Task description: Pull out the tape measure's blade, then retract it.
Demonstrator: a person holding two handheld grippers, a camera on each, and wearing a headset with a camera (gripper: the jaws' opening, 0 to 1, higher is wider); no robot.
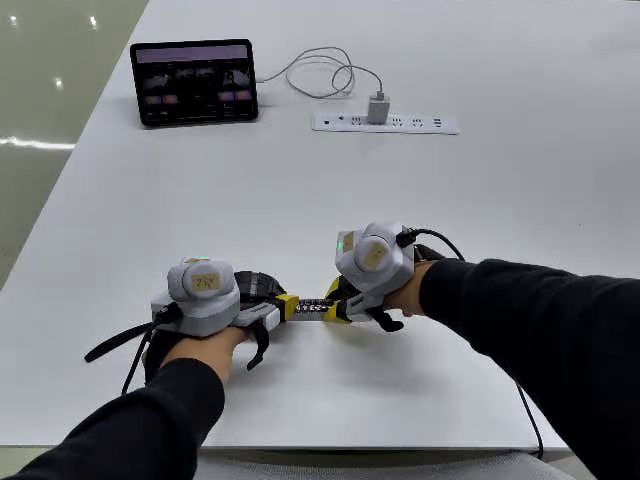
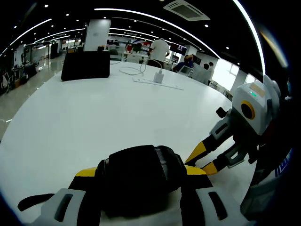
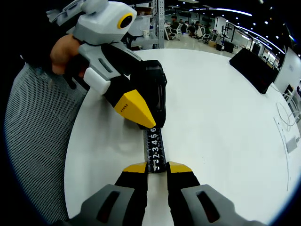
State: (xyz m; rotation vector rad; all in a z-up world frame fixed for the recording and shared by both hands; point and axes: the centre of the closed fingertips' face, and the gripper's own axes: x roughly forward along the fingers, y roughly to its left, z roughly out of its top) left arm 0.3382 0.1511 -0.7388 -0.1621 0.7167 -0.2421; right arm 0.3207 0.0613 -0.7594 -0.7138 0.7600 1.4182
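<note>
Dark sleeve (image 1: 540,320) of the person lowest in the head view, left gripper (image 1: 286,304) clamped around the black tape measure case (image 3: 153,89) on the white table (image 1: 450,200), right gripper (image 3: 157,167) pinching the blade (image 3: 154,146) end, a short length drawn out between them, tablet (image 1: 194,81) and power strip (image 1: 385,122) far behind.

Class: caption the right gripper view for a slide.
Right gripper pinches the blade, drawn a short way from the black case clamped by the left gripper.
</note>
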